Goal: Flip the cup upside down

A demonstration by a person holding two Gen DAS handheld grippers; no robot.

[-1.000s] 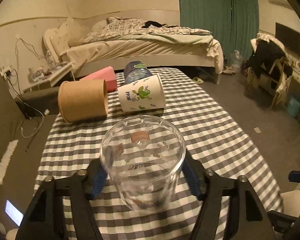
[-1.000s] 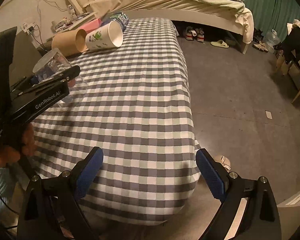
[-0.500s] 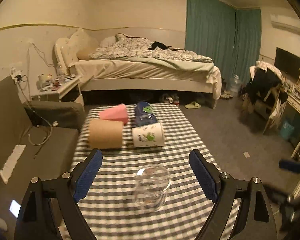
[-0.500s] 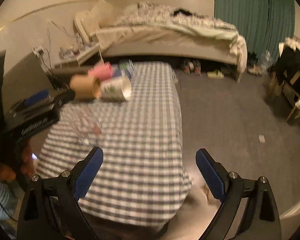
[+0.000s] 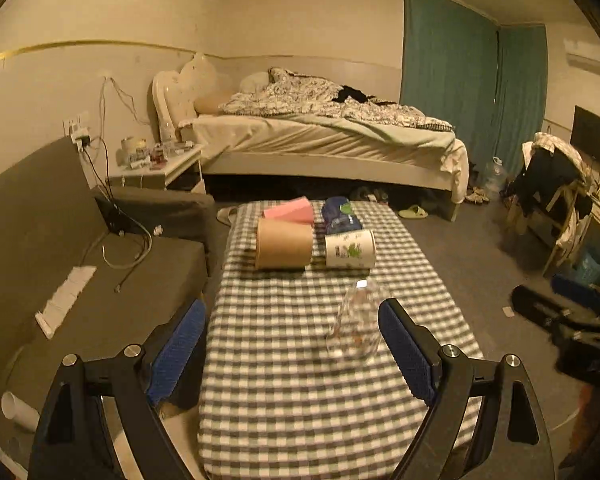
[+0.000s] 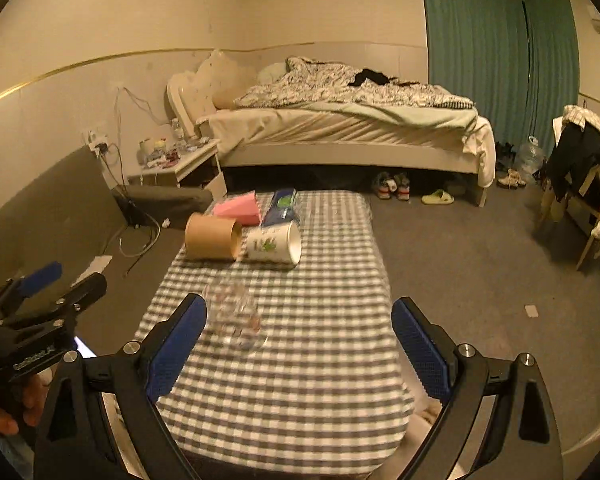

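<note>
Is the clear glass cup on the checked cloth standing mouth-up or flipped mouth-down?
Mouth-down: the clear glass cup stands free on the checked cloth, narrow base on top, wider rim below. Blur hides finer detail.

The left claw (image 5: pixel 290 344) hangs with its blue-padded fingers (image 5: pixel 178 344) spread wide, nothing between them. The right claw (image 6: pixel 300 344) is likewise wide apart and empty. To its left, the person's hand (image 6: pixel 8 408) grips the left claw's black handle.

The glass cup (image 5: pixel 355 326) is a faint smear on the checked cloth (image 5: pixel 284 392) — its rim and base are unreadable. At the right edge, a dark shape (image 5: pixel 580 332) blurs — cut off.
</note>
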